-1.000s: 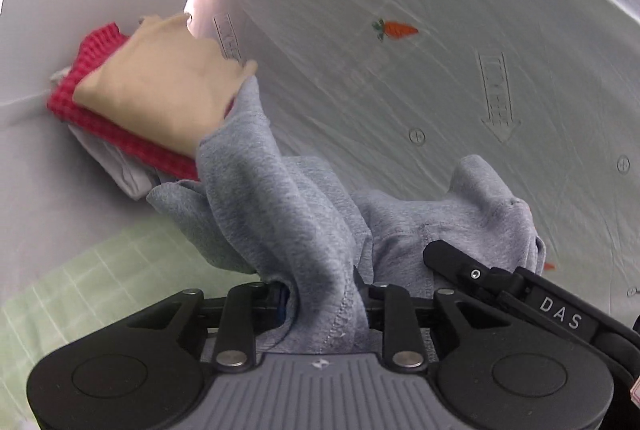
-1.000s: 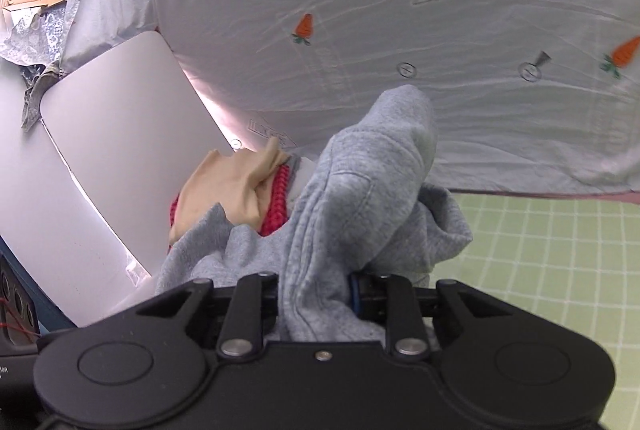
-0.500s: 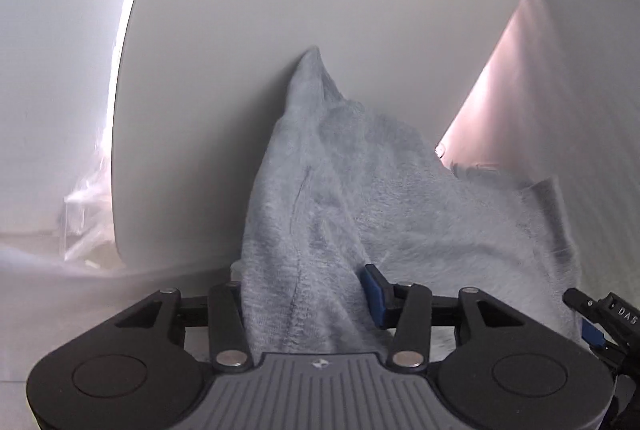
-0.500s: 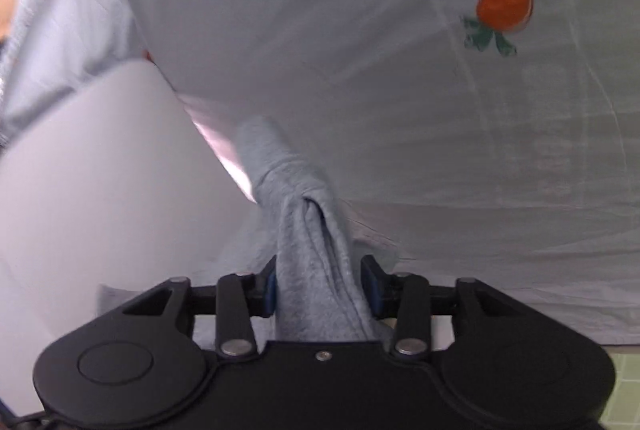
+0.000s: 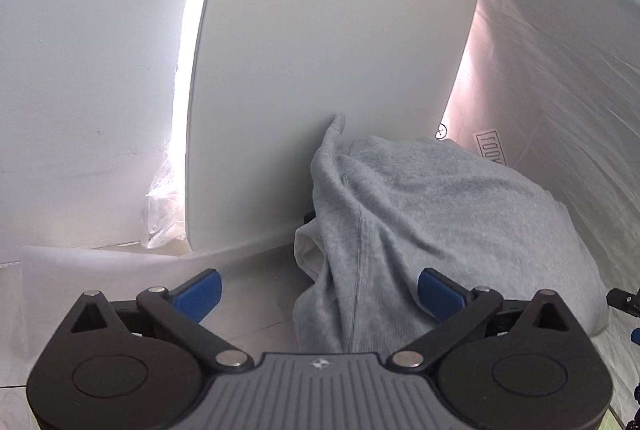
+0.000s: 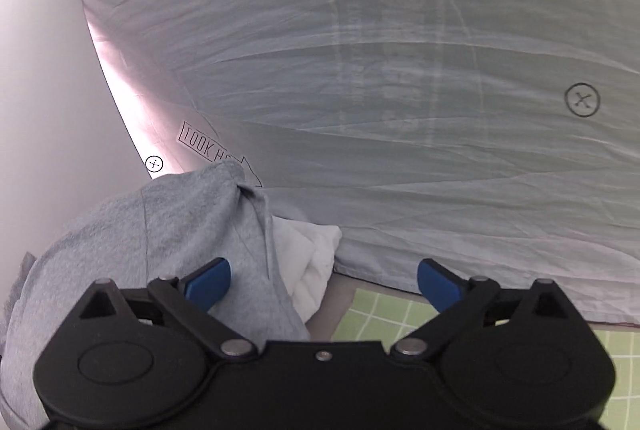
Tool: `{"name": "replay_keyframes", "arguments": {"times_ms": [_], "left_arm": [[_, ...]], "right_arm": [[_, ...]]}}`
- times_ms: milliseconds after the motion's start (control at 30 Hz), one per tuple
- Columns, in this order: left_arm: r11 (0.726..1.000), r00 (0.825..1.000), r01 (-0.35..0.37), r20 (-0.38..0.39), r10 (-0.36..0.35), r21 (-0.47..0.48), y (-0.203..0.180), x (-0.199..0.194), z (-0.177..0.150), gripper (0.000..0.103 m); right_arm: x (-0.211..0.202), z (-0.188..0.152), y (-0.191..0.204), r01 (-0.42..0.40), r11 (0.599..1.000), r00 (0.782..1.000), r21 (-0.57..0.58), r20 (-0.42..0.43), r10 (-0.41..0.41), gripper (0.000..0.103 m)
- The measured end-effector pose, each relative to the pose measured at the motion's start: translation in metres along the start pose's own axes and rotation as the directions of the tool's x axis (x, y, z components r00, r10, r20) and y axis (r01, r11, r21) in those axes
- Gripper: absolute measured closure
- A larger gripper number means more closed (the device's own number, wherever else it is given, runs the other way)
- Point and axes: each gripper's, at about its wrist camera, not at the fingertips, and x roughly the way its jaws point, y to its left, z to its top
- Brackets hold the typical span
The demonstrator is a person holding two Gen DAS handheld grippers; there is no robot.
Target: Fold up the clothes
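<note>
Grey garment (image 5: 420, 213) loose between both wide-spread hand-held grippers (image 5: 320, 290) (image 6: 324, 282) ("LOOK H…" sheet (image 6: 400, 109) behind).

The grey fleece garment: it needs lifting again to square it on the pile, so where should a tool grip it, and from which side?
Probably the raised pointed fold of the grey fleece garment, against the white upright panel. It stands clear of the heap, so pads can close across it. Come from the near side, since the panel blocks the far side. The left tool has just been opening and is nearest.
</note>
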Motion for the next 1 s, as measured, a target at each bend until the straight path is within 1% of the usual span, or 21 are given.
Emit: {"name": "replay_keyframes", "arguments": {"times_ms": [67, 133, 200, 300, 333, 400, 500, 567, 667, 800, 900, 1000], "left_arm": [[0.999, 1.0, 0.026, -0.012, -0.026, 0.032, 0.001, -0.018, -0.016, 0.0], [0.997, 0.999, 0.028, -0.028, -0.026, 0.068, -0.002, -0.032, -0.033, 0.0], [0.995, 0.999, 0.019, -0.045, -0.015, 0.099, -0.006, -0.046, -0.052, 0.0], [0.994, 0.997, 0.022, -0.082, -0.013, 0.107, -0.004, -0.068, -0.078, 0.0], [0.994, 0.995, 0.021, -0.095, -0.011, 0.109, -0.004, -0.074, -0.086, 0.0], [0.993, 0.993, 0.02, -0.12, -0.006, 0.114, -0.003, -0.086, -0.101, 0.0], [0.99, 0.992, 0.003, -0.123, 0.014, 0.142, -0.004, -0.106, -0.12, 0.0], [0.989, 0.991, 0.004, -0.133, 0.016, 0.144, -0.004, -0.119, -0.133, 0.0], [0.989, 0.989, 0.004, -0.148, 0.018, 0.148, -0.003, -0.137, -0.153, 0.0], [0.99, 0.989, 0.012, -0.147, 0.009, 0.14, -0.004, -0.158, -0.178, 0.0], [0.988, 0.99, 0.015, -0.143, 0.008, 0.154, -0.008, -0.175, -0.197, 0.0], [0.988, 0.992, 0.012, -0.123, 0.008, 0.155, -0.01, -0.197, -0.212, 0.0]], "right_arm": [[-0.021, -0.007, -0.004, 0.02, 1.0, 1.0, -0.015, 0.008, -0.02, 0.0], [-0.044, -0.016, -0.004, 0.03, 0.999, 1.0, -0.031, 0.003, -0.03, 0.0], [-0.066, -0.028, 0.003, 0.014, 0.999, 1.0, -0.038, -0.02, -0.015, 0.0], [-0.096, -0.056, 0.011, -0.009, 0.998, 0.998, -0.066, -0.061, 0.005, 0.0], [-0.105, -0.066, 0.014, -0.015, 0.997, 0.997, -0.082, -0.072, 0.009, 0.0], [-0.126, -0.087, 0.024, 0.001, 0.99, 0.996, -0.141, -0.087, -0.014, 0.0], [-0.154, -0.114, 0.027, 0.015, 0.977, 0.993, -0.212, -0.112, -0.04, 0.0], [-0.169, -0.13, 0.027, 0.006, 0.971, 0.991, -0.238, -0.128, -0.037, 0.0], [-0.197, -0.155, 0.021, -0.022, 0.967, 0.99, -0.253, -0.143, -0.015, 0.0], [-0.23, -0.18, 0.006, -0.054, 0.973, 0.987, -0.226, -0.163, 0.017, 0.0], [-0.252, -0.196, -0.006, -0.065, 0.972, 0.987, -0.227, -0.157, 0.029, 0.0], [-0.272, -0.21, -0.019, -0.063, 0.968, 0.989, -0.241, -0.145, 0.028, 0.0]]}}
